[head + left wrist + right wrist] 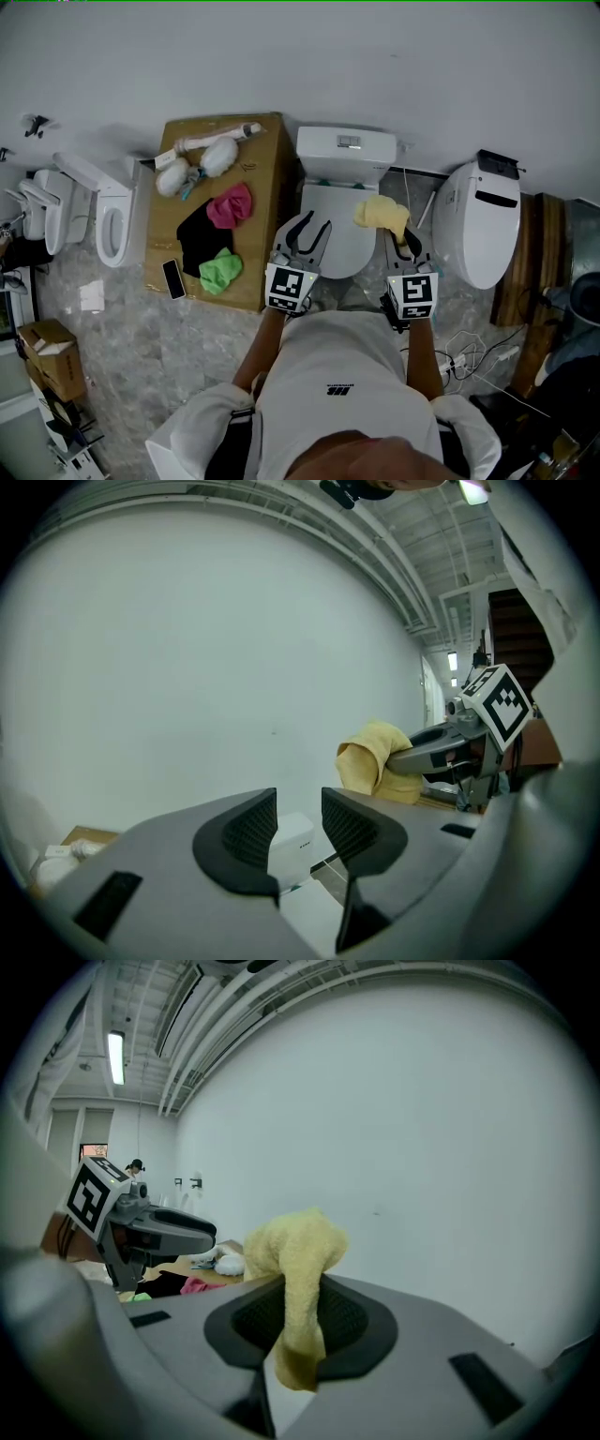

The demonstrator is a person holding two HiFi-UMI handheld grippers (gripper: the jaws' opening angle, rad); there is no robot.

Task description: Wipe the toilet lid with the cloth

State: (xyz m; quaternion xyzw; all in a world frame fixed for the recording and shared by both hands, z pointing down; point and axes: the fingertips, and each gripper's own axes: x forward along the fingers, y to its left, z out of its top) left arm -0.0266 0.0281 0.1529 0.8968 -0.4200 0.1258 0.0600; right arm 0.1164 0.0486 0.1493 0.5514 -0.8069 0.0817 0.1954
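Against the pale wall stands a white toilet (345, 155), its tank boxy and its bowl rounded, with a big cardboard box (267, 178) just beside it on the left carrying a black cloth (195, 239), a pink cloth (231, 206), a green cloth (221, 270) and a phone (173, 278). On the bowl the toilet lid (339, 246) is down: a smooth, glossy oval of hard plastic, gently domed, which will probably let a cloth slide easily and take a firm press without harm. Over its left side hangs the left gripper (298, 822), fingers apart with a modest gap and nothing between their ribbed pads. Over the lid's right edge sits the right gripper (300, 1321), fingers closed on the yellow cloth (295, 1246). That cloth looks like soft terry, light and floppy. A thick bunch mushrooms above the fingers and a short tail droops below them. Whether it touches the lid cannot be told from the head view. Being limp, it will likely fold and drag and will not push flat, so the bunched end probably needs pressing down onto the plastic. The grip in the middle of the wad looks sound, since a corner hold would leave most of it trailing.
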